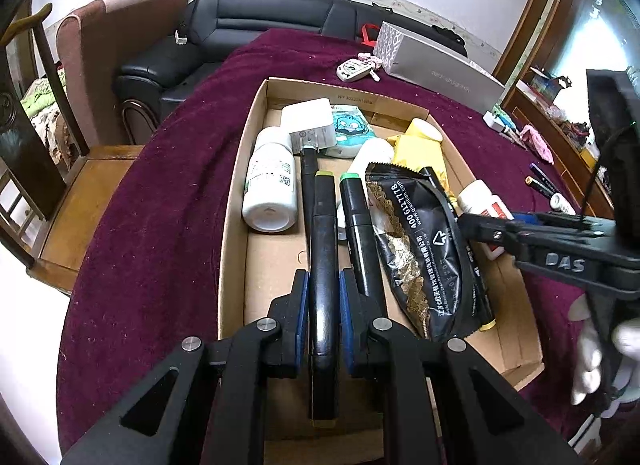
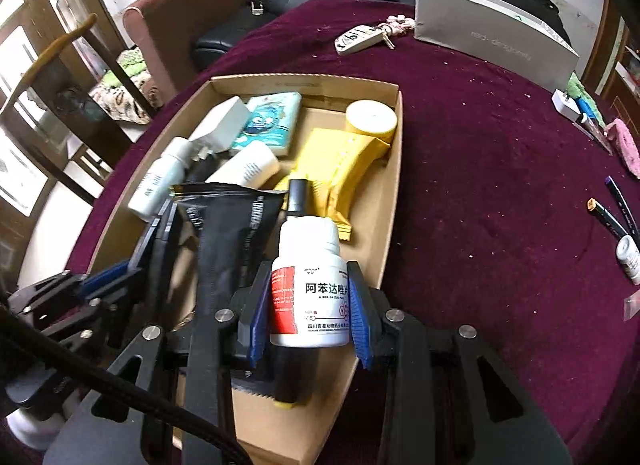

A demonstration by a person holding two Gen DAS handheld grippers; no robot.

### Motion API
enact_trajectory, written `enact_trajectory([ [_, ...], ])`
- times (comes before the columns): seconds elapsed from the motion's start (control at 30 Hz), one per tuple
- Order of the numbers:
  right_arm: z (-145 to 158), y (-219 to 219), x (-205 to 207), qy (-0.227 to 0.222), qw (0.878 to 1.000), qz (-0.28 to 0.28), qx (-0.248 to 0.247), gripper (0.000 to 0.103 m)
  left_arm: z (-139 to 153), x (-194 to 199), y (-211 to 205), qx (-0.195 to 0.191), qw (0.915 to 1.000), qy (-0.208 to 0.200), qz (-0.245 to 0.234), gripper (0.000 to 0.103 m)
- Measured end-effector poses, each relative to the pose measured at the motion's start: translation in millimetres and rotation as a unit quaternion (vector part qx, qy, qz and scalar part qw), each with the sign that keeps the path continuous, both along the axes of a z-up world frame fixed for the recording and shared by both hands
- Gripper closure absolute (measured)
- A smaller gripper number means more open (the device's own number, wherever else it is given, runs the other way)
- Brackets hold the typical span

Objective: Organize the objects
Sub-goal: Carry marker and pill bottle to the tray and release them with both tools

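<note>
1. Right now my left fingers [image 1: 324, 297] are clamped on a black marker [image 1: 323, 249], the pads pressed against both flanks of its barrel. I hold it lengthwise over the cardboard box [image 1: 234, 233], probably so it can go down beside the other marker [image 1: 358, 225] lying there, parallel to it.
2. My right fingers [image 2: 310, 305] grip a white medicine bottle [image 2: 309, 285] across its body, label facing the camera, cap pointing away. It hangs over the near right part of the box, above the black foil pouch [image 2: 236, 233] and a dark marker with a yellow end that shows beneath it.
3. Already in the box: a larger white bottle [image 1: 270, 181] on its side at the left, a white charger [image 1: 308, 123] and a blue cartoon tissue pack [image 1: 352, 131] at the far end, and a yellow pouch [image 2: 344, 169] with a yellow lid [image 2: 371, 117] at the far right. I judge the box to be the gathering place.
4. Still out on the maroon-covered surface [image 2: 480, 185], well apart from the box: two pens [image 2: 608, 213], a small white bottle [image 2: 630, 259], keys [image 2: 362, 39] and a grey carton [image 2: 492, 37].
5. Hard to read: the held bottle hides what lies right below it, the pouch covers much of the box floor, and I cannot tell whether either held thing touches anything underneath. The near box wall is cut off by my own fingers.
</note>
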State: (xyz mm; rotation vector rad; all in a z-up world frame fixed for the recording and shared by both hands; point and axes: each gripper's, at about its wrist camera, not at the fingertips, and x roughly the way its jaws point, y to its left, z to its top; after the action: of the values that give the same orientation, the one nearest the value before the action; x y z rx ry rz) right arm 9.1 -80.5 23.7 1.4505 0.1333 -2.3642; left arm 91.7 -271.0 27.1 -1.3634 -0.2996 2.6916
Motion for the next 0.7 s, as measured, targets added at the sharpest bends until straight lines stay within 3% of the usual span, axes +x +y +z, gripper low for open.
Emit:
enact_trajectory([
  [0.13,-0.7,1.7,-2.2,0.007,1.0,-0.009,0.003,0.07,7.0,3.0,-2.1,0.007,0.9999,0.008,0.011,0.08],
  [0.2,-0.2,0.4,-2.6,0.015,1.0,-0.013,0.008,0.07,11.5,5.1,-3.5,0.013,0.9997,0.015,0.014,0.063],
  [0.37,-1.1,0.4,-2.8,0.011,1.0,-0.013,-0.009,0.063,27.6,14.9,-1.7,0.025,0.9987,0.043,0.01,0.053],
  [0.53,15.1,2.5,8.8,0.041,0.999,-0.005,-0.007,0.061,47.8,23.8,2.3,0.031,0.9965,0.076,0.017,0.041],
  [0.6,25.4,5.5,16.3,0.064,0.998,-0.003,-0.002,0.055,57.0,27.8,2.6,0.055,0.9939,0.095,0.016,0.024],
  [0.7,41.7,12.1,30.9,0.104,0.994,-0.004,0.014,0.051,68.3,34.0,0.3,0.122,0.9859,0.114,0.008,0.013],
])
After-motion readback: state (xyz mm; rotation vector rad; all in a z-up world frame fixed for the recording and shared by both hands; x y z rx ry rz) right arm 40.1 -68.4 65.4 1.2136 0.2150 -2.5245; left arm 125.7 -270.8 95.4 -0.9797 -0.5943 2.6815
